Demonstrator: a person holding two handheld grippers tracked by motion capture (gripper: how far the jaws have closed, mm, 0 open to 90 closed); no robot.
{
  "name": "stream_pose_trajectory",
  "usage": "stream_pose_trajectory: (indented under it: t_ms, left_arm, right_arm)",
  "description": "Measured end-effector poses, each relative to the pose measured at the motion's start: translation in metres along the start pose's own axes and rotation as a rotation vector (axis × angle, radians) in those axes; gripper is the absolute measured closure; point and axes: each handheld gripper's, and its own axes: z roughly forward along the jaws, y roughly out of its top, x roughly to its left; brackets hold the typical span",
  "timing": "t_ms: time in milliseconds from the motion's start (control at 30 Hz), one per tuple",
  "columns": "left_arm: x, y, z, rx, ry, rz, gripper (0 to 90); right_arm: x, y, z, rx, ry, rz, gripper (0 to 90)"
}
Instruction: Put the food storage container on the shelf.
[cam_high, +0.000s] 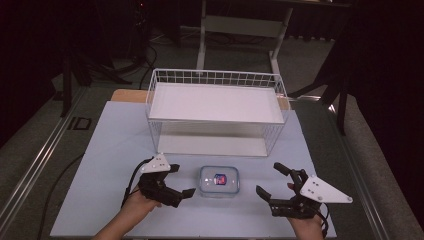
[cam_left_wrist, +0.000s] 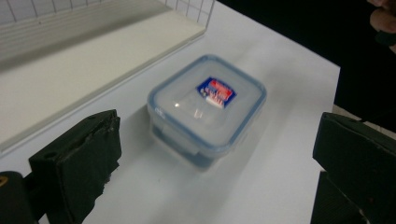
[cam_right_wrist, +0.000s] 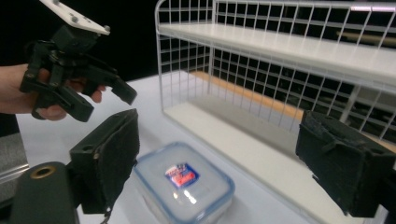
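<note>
A small clear food box (cam_high: 219, 180) with a blue-rimmed lid and a red and blue label sits on the pale table top (cam_high: 115, 145), near the front edge. My left gripper (cam_high: 182, 180) is just left of it, open, with nothing between its jaws. My right gripper (cam_high: 268, 178) is just right of it, also open and empty. In the left gripper view the box (cam_left_wrist: 208, 105) lies ahead between the two wide-apart black jaws, untouched. The right gripper view has the box (cam_right_wrist: 184, 186) low between its jaws, and the left gripper (cam_right_wrist: 107, 105) held in a hand farther off.
A white wire rack (cam_high: 215, 77) with an upper and a lower shelf stands behind the box, its open side facing me. Its lower shelf (cam_left_wrist: 70, 60) is close to the box. The table's front edge is near my hands, and dark floor with cables lies around.
</note>
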Motion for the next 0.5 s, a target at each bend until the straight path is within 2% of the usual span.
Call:
stream_pose_trajectory:
  t_ms: [67,133,200,267,300,367,433,500]
  left_arm:
    - [0.000,0.005,0.003,-0.003,-0.003,-0.004,2.1]
    - [0.001,0.009,0.008,-0.002,-0.005,-0.005,2.1]
    - [0.003,0.012,0.015,0.003,-0.014,-0.014,2.1]
    - [0.006,0.014,0.021,0.016,-0.023,-0.031,2.1]
    - [0.008,0.016,0.026,0.036,-0.015,-0.046,2.1]
    - [0.010,0.016,0.032,0.039,-0.005,-0.071,2.1]
    - [0.014,0.016,0.039,0.056,-0.021,-0.102,2.1]
    - [0.016,0.015,0.046,0.080,-0.025,-0.134,2.1]
  right_arm:
    - [-0.002,0.003,0.004,0.022,0.009,0.004,15.4]
    - [-0.002,0.004,0.011,0.046,-0.005,0.001,15.4]
    - [-0.004,0.002,0.015,0.055,0.020,0.038,18.1]
    - [-0.005,-0.002,0.023,0.135,0.006,0.038,18.8]
    - [-0.006,-0.004,0.026,0.163,0.000,0.037,18.8]
    - [-0.008,-0.009,0.034,0.211,0.010,0.048,18.7]
    - [-0.012,-0.016,0.044,0.277,0.014,0.079,18.7]
    - [-0.016,-0.021,0.051,0.304,0.036,0.125,16.3]
